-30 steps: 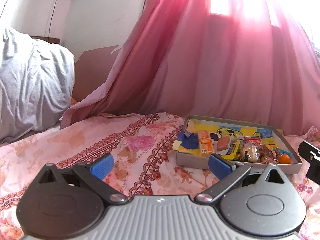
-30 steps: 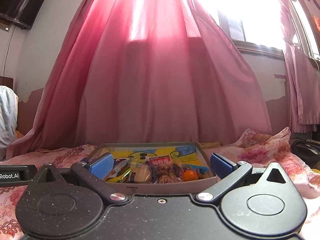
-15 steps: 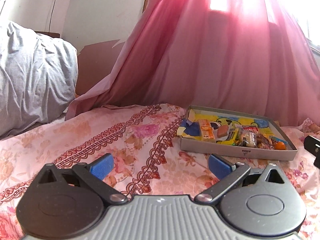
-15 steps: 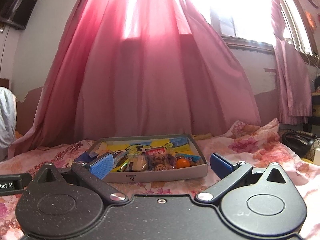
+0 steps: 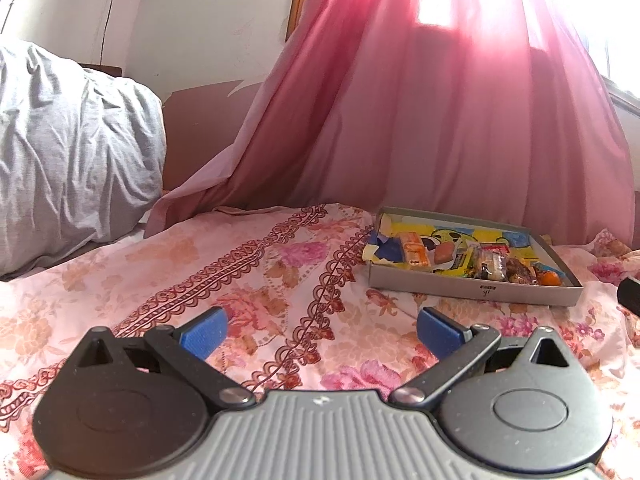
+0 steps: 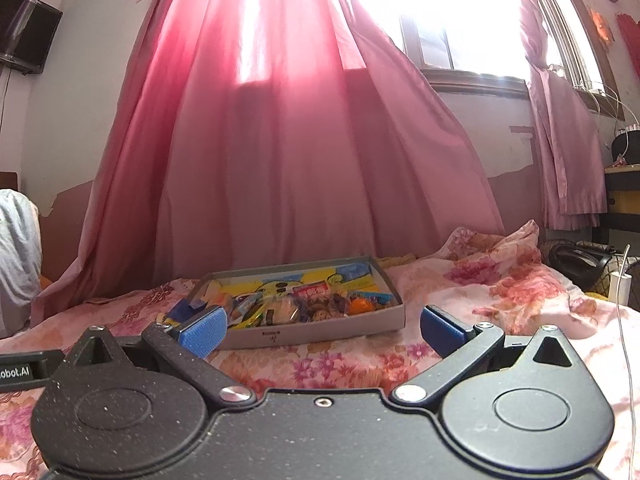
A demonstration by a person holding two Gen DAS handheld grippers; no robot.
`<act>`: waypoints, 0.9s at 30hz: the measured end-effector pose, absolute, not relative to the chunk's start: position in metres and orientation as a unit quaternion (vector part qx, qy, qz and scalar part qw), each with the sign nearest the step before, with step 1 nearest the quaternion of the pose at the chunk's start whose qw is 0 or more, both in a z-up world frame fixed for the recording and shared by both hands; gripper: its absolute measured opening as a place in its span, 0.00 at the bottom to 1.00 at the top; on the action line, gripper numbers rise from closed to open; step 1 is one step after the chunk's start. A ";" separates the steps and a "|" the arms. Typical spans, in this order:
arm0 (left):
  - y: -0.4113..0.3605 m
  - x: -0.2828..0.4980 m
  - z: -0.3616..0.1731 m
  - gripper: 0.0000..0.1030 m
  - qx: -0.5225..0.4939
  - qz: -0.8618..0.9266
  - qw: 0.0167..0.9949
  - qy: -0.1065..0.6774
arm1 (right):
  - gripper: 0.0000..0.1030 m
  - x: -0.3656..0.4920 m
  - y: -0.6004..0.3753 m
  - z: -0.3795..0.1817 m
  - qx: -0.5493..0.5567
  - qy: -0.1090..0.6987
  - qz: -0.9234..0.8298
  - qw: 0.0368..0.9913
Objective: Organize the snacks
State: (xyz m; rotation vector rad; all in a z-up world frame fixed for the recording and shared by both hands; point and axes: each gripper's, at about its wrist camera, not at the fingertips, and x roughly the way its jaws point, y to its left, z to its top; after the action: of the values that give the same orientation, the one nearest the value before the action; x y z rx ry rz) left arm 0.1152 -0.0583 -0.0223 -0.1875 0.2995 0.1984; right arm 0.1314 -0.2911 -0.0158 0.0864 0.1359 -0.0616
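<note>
Surface: bed covered with a pink floral bedsheet point(image 5: 248, 280) carrying maroon lace-pattern bands.
Task item: shallow grey cardboard box point(image 5: 472, 290) lying flat on the bedsheet, far right in the left wrist view, centre in the right wrist view point(image 6: 320, 328).
Box lining: yellow and blue cartoon print on the inside floor.
Box contents: mixed wrapped snacks point(image 5: 486, 262) crowded along the near wall; an orange wrapped bar point(image 5: 414, 252) at the left end, a small round orange piece point(image 5: 550, 278) at the right end, a red-labelled packet point(image 6: 310, 291) near the middle. Finer labels too small to read.
Left tongs point(image 5: 320, 330): released, blue pads spread wide, nothing between them; held above bare bedsheet, near and left of the box, well apart from it.
Right tongs point(image 6: 322, 328): released, blue pads wide apart, empty; box seen between the two pads, further off; left pad overlaps the box's near left corner in view, contact not discernible.
Background: pink curtain point(image 6: 280, 160) hanging behind the box, bright window point(image 6: 460, 20) at right, crumpled grey pillow point(image 5: 68, 152) at far left.
Far right edge: black bag point(image 6: 576, 266) beside the bed.
</note>
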 end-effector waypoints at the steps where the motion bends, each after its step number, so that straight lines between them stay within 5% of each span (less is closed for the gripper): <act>1: -0.057 0.112 -0.022 1.00 -0.094 0.097 0.980 0.149 | 0.99 0.128 -0.290 -0.016 0.042 0.070 -0.029 0.996; 27: -0.047 0.090 -0.039 1.00 -0.096 0.013 0.981 0.167 | 0.99 0.081 -0.254 -0.025 0.019 0.120 -0.072 0.990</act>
State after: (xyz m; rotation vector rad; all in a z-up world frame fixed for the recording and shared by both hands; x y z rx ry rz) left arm 0.0896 -0.0468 -0.0386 -0.1931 0.3365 0.0254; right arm 0.0814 -0.2535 -0.0253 0.0371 0.2404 -0.1440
